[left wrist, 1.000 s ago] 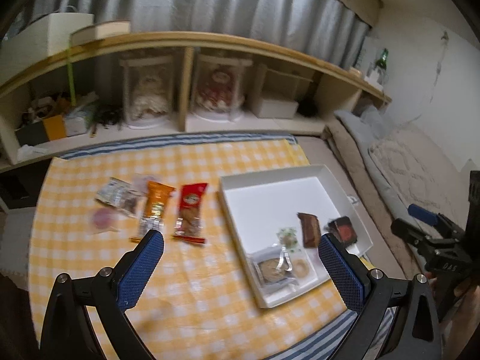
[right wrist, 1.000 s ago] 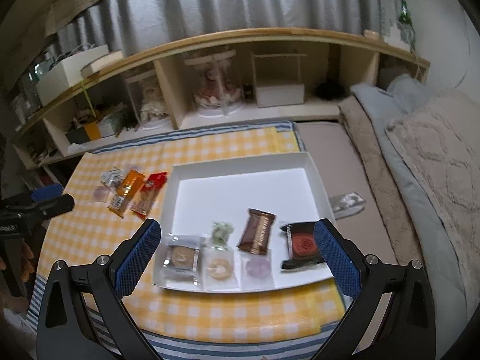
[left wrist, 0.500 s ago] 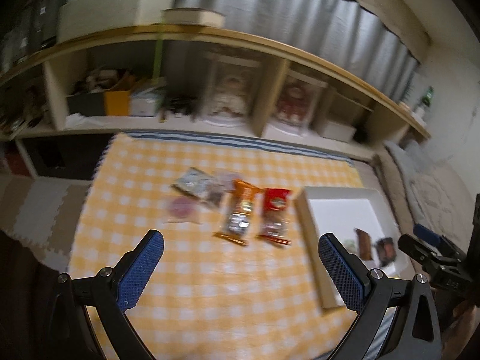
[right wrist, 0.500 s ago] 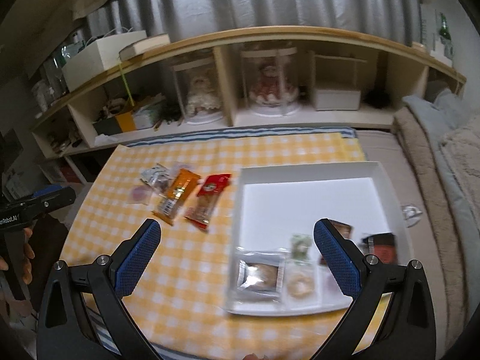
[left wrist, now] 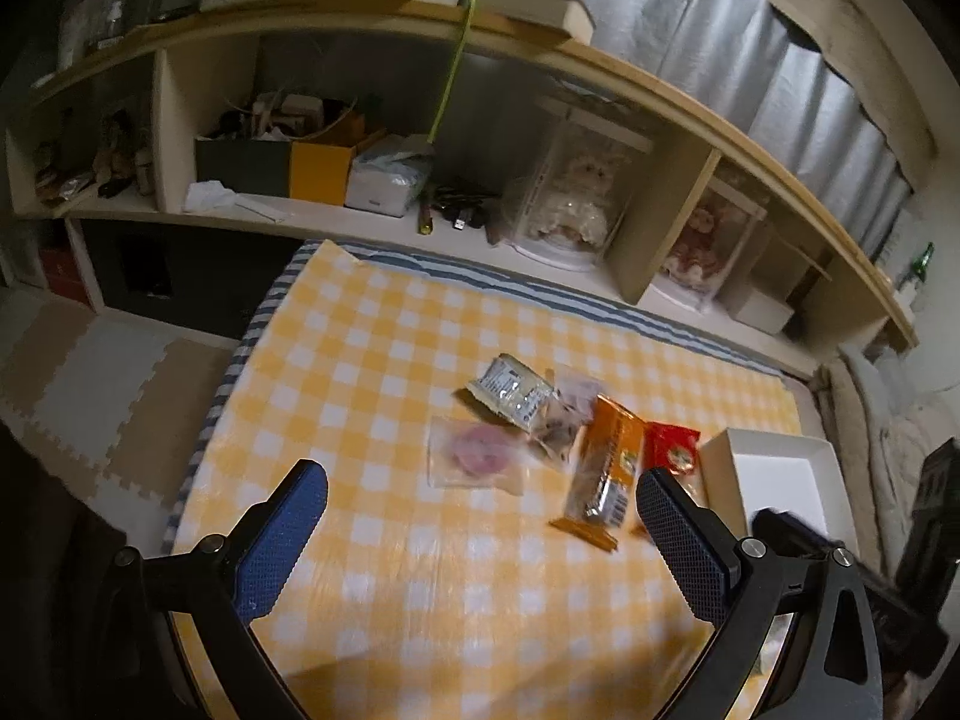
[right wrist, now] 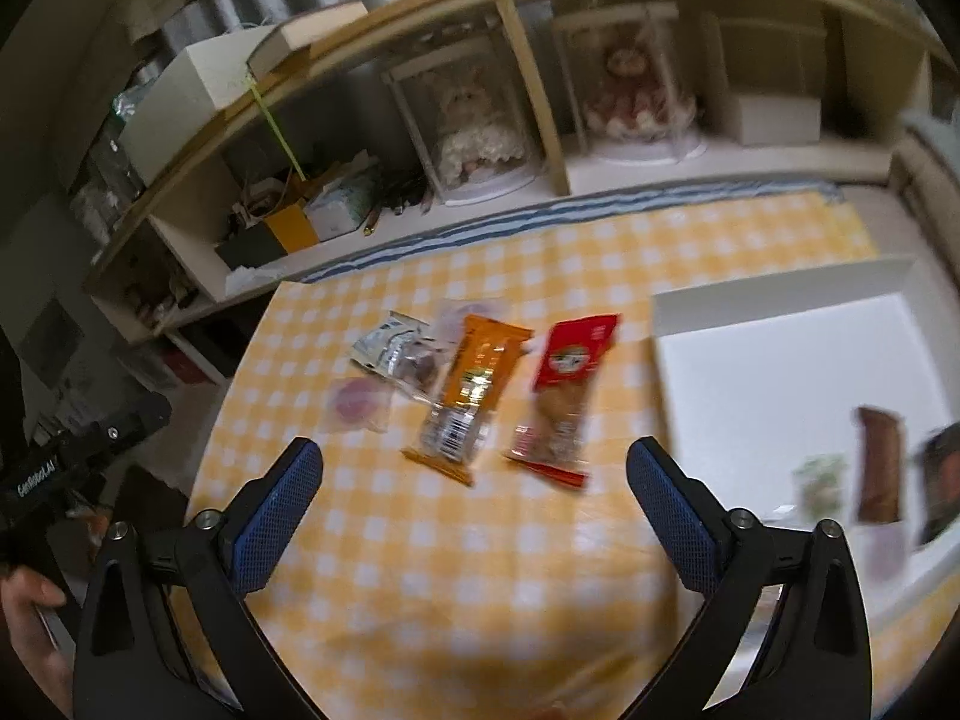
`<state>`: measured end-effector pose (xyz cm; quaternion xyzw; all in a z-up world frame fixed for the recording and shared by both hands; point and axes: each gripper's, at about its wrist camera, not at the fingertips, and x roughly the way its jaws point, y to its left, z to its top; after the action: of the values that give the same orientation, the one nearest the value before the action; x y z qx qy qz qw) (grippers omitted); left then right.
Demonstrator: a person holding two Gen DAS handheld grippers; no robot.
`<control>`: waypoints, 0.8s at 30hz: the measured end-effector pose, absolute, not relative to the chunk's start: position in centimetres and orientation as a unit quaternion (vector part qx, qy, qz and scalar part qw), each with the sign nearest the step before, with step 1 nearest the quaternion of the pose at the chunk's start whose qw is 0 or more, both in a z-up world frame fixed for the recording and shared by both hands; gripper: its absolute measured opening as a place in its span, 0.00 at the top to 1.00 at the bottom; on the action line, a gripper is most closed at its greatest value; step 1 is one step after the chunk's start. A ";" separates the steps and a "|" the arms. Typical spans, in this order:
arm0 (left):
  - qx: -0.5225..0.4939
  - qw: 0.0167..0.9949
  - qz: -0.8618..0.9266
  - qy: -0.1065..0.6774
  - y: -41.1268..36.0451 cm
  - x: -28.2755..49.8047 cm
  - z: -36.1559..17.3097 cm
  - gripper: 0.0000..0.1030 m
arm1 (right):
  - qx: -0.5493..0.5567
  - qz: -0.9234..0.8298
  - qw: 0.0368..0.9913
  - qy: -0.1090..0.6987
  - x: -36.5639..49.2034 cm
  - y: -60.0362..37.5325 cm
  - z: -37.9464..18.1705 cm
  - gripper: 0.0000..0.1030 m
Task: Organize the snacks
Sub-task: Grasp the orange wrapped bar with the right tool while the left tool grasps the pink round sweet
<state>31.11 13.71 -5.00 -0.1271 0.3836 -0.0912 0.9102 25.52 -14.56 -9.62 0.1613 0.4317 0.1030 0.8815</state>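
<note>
I see the left gripper [left wrist: 480,516] released and empty. The right gripper [right wrist: 474,492] is closing with nothing between its fingers. Orange packet [right wrist: 471,396] and red packet [right wrist: 564,390] lie on the checked cloth [right wrist: 420,570], beside the white tray [right wrist: 780,360].

Wooden shelf [left wrist: 600,60] (cluttered) below grey curtains [left wrist: 690,18].

Motion blur smears the right wrist view: print on the orange packet [right wrist: 470,397] and red packet [right wrist: 565,393] is unreadable, and the wrappers in the white tray [right wrist: 774,300] are streaks, its right side cut off by the edge. From the left wrist, a blue pad [left wrist: 684,543] covers the red packet's lower end, and the pink snack [left wrist: 478,447] stays too hazy to identify
</note>
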 end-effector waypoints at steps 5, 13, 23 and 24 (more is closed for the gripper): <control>-0.102 0.905 -0.118 0.396 12.3 36.0 -7.9 0.00 | 0.176 0.109 0.874 0.440 27.8 -11.8 -13.0 0.20; -0.099 0.897 -0.071 0.425 11.8 44.8 -13.4 0.00 | 0.136 0.112 0.870 0.461 30.1 -8.2 -17.7 0.26; -0.035 0.899 -0.027 0.436 10.9 49.7 -19.7 0.00 | 0.118 0.112 0.865 0.475 31.1 -8.2 -20.6 0.46; -0.031 0.900 -0.026 0.434 10.7 50.0 -19.8 0.00 | 0.113 0.114 0.866 0.473 31.0 -8.2 -20.6 0.47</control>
<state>49.98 10.67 -19.83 -0.0308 0.4343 -0.0259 0.8999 31.01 -8.24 -20.58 0.1129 0.4729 0.1142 0.8664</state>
